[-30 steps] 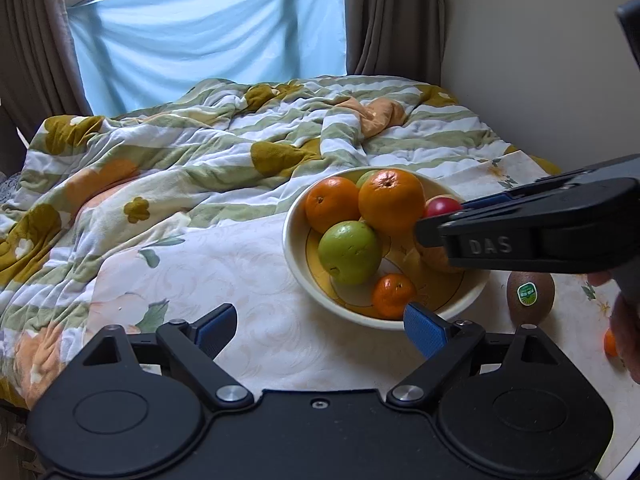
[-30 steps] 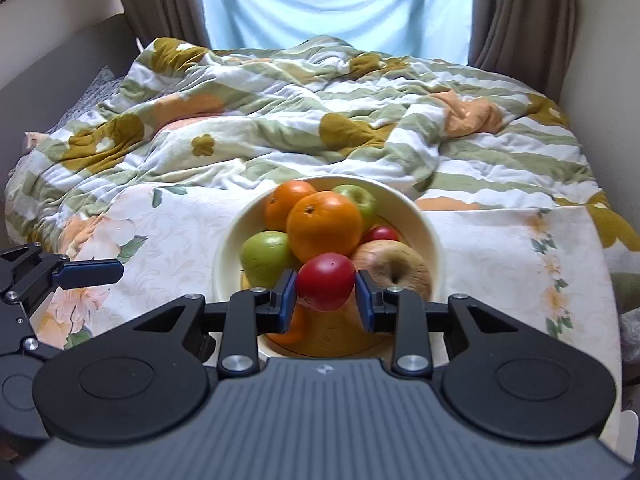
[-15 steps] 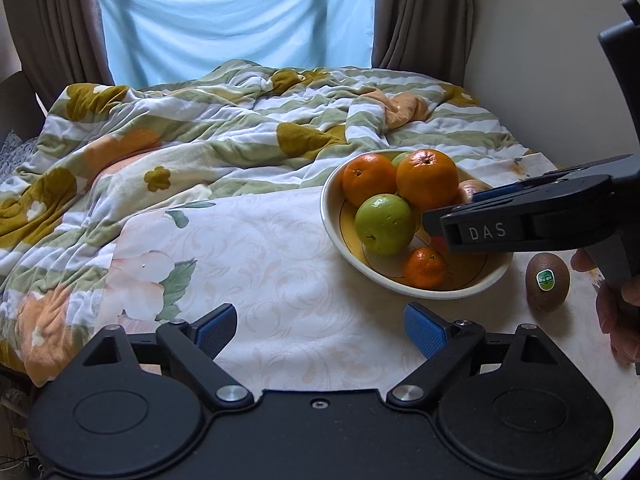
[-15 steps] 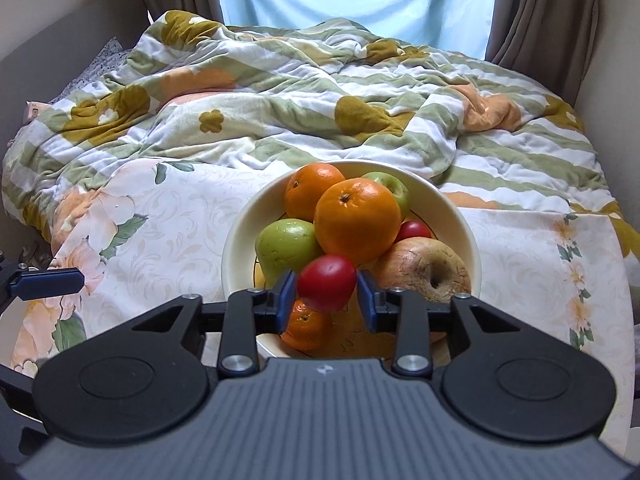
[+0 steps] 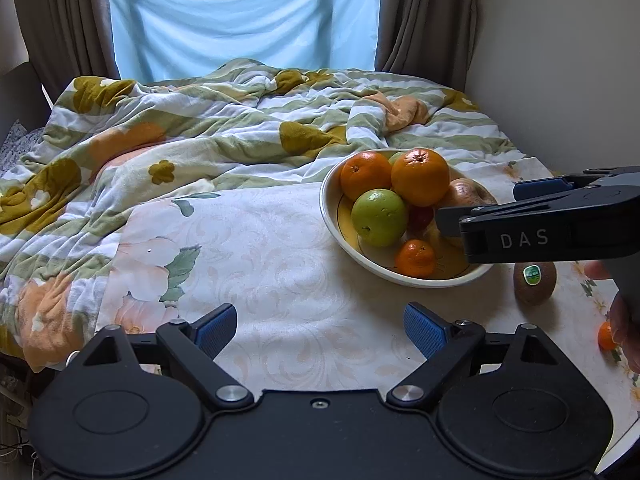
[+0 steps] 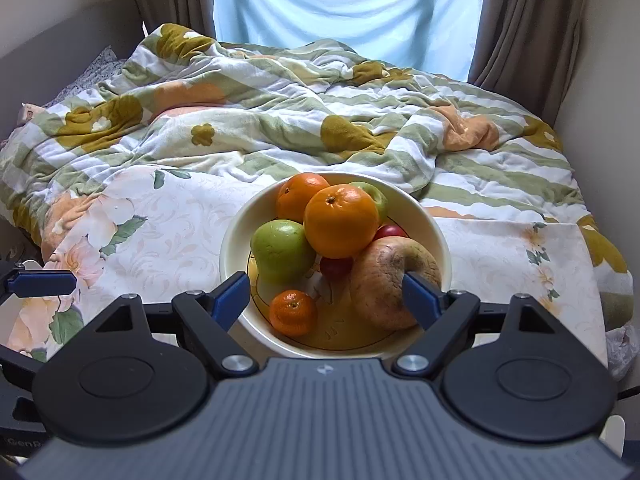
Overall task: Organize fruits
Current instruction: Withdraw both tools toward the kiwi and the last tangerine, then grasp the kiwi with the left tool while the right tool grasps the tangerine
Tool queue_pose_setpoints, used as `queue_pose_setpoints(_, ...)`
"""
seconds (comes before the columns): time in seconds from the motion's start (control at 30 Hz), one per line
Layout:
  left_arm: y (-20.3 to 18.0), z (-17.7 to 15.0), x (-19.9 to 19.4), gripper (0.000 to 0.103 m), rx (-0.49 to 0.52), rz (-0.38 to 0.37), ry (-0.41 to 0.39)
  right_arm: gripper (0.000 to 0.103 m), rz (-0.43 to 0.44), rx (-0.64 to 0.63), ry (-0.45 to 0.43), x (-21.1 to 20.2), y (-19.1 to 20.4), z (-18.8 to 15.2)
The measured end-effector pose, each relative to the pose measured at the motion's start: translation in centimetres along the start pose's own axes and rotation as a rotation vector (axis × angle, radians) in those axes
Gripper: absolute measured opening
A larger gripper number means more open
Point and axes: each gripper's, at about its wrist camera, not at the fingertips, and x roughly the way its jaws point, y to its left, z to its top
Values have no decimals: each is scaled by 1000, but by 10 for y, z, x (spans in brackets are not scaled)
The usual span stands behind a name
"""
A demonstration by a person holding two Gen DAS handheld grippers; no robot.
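**Fruit in the bowl, both sets of jaws wide**

Right gripper over the near rim of the bowl, jaws opening, nothing between the pads. Small red fruit down in the bowl between the green apple and the large brownish fruit, under the big orange. Tangerine at the front. Left gripper spread wide and empty above the flowered cloth. Kiwi outside, just beside the bowl.
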Motion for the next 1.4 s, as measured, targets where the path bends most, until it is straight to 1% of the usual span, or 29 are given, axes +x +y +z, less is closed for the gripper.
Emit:
queue_pose_setpoints(0.27,-10,-4,-26,93,18,2,-43,98,-10,30,-32,-31,-6,-9)
queue_pose_setpoints(0.47,-24,-11,-51,93,25,4,-81,98,-12,66,-60,-64,-13,-21)
queue_pose_setpoints(0.8,-64,-25,-92,93,57,-21,-131,99,-41,126,-98,-128,-41,-50)
queue_pose_setpoints(0.9,-78,-26,-99,94,79,-35,-145,103,-62,143,-108,-147,-51,-61)
queue_pose_setpoints(1.03,-95,-23,-98,96,116,-54,-155,103,-78,180,-110,-167,-69,-77)
queue_pose_setpoints(1.13,-106,-19,-91,100,145,-75,-150,103,-123,184,-99,-174,-80,-90)
queue_pose_setpoints(1.3,-123,-12,-68,100,205,-132,-122,103,-190,199,-42,-169,-101,-112)
queue_pose_setpoints(1.4,-134,-5,-50,100,247,-159,-92,103,-231,203,-7,-163,-111,-125)
